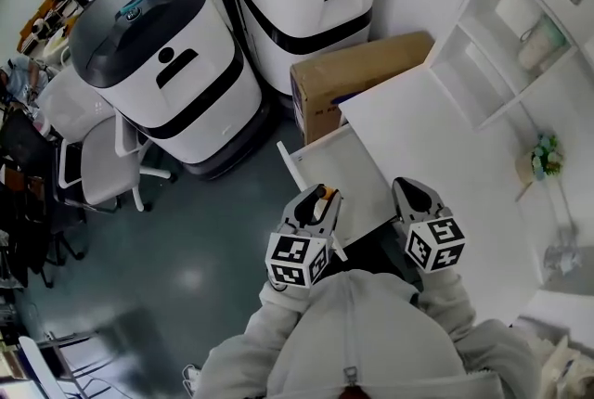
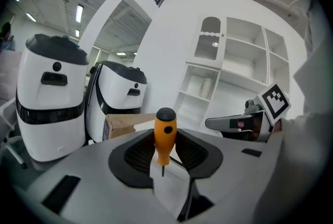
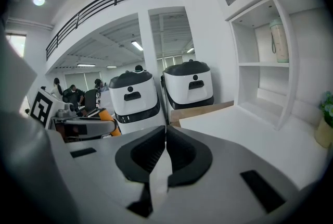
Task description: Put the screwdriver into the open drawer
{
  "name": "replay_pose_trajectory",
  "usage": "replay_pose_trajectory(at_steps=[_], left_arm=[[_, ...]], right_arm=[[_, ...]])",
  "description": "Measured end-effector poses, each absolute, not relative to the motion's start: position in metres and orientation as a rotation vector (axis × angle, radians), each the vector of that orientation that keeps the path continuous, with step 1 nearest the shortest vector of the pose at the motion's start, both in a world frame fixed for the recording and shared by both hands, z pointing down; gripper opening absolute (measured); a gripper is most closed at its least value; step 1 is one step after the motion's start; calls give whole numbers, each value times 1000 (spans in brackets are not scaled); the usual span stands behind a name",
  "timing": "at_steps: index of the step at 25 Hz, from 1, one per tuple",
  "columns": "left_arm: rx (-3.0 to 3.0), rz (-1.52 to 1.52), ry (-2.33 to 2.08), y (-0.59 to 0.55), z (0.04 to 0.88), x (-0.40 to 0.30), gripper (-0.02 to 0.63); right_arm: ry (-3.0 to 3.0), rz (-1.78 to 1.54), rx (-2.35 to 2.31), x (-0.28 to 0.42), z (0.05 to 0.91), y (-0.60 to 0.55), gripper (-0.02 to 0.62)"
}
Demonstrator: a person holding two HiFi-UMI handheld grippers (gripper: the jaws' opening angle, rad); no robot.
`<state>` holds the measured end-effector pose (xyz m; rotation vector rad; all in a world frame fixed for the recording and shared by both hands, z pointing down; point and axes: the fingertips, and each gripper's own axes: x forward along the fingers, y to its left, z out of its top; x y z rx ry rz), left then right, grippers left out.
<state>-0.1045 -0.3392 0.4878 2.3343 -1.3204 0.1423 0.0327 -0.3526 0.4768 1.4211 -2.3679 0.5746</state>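
From the head view, the left gripper [image 1: 319,202] hangs over the near left part of the open drawer [image 1: 351,167], which juts out from the white tabletop [image 1: 436,133]. Only the orange handle end of the screwdriver [image 1: 324,193] shows at the gripper's tip. The right gripper [image 1: 408,193] sits just to the right, near the tabletop's near edge. A cardboard box [image 1: 357,72] stands on the floor beyond the drawer.

In the left gripper view, the left gripper [image 2: 165,152] is clamped on the screwdriver [image 2: 165,134]. The tool's long axis stands upright across the jaws, with the black cap up and the thin metal shaft pointing down. The right gripper [image 2: 231,123] shows off to the right.

In the right gripper view, the right gripper [image 3: 165,137] has its jaws together with nothing between them. The left gripper [image 3: 83,126] appears at the left, and the screwdriver [image 3: 107,116] shows there as a patch of orange.
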Motion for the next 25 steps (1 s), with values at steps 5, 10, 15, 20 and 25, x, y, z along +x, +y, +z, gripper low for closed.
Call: replay_pose_trajectory(at_steps=[5,10,15,20,25], left_arm=[[2086,108,-1186,-351,540,-79,133],[1898,114,-1131,-358,582,-65,133],[1761,159,-1117,-370,621,-53,133],[1660,249,-1115,-384,662,-43,134],[1541,356,-1090,-388,704,-38,133]], right_arm=[[-2347,611,1393,38,489,-355,34],[-2330,651,1349,37,499,-362,34],[-2317,670,1329,41,509,-376,34],[-2312,676,1310,46,524,-392,34],[-2312,706,1313,48,531,-401,34]])
